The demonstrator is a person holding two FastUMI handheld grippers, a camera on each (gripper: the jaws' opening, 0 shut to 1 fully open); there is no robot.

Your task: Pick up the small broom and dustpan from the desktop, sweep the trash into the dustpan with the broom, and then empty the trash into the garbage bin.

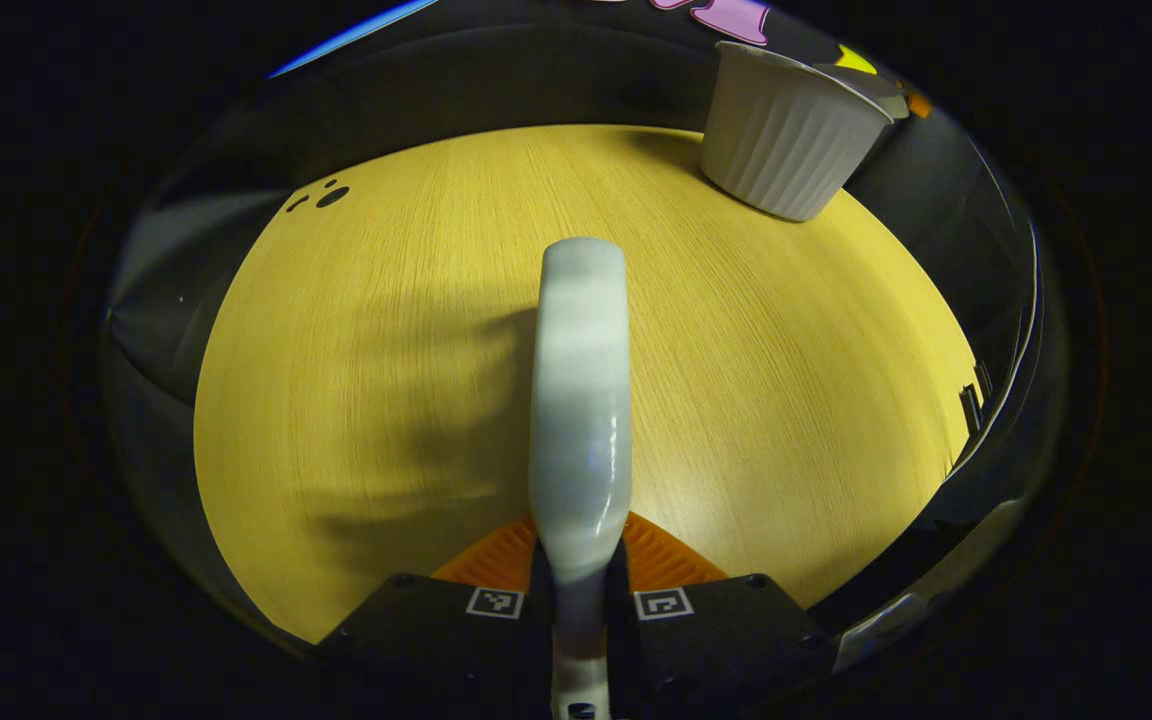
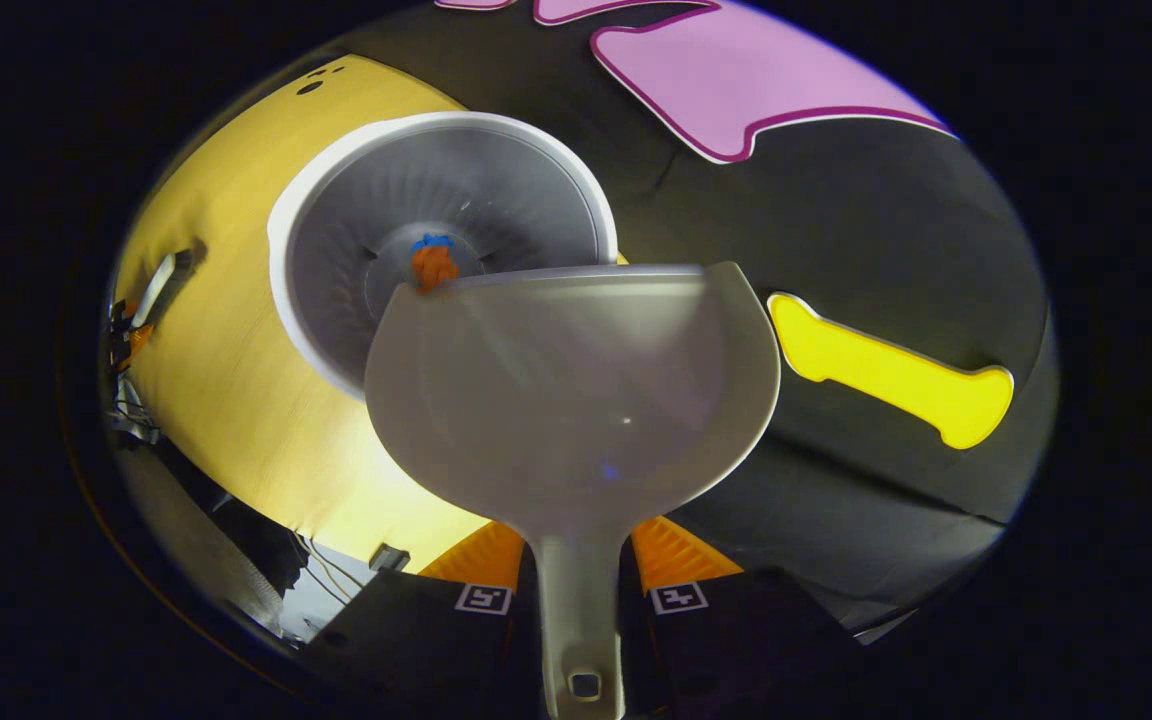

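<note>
Now dustpan (image 2: 576,400) handle-down, mouth twd bin (image 2: 336,200)

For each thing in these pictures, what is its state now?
broom: lifted above the desktop, handle clamped by the left gripper.
dustpan: held by the right gripper, its lip over the bin's opening.
garbage bin: upright on the desktop, open, orange and blue trash inside.

Dim booth light falls from above; soft, motion-smeared shadows spread left of the left gripper (image 1: 581,575) across the desktop (image 1: 786,380). Fisheye bending curves both views' edges.
</note>
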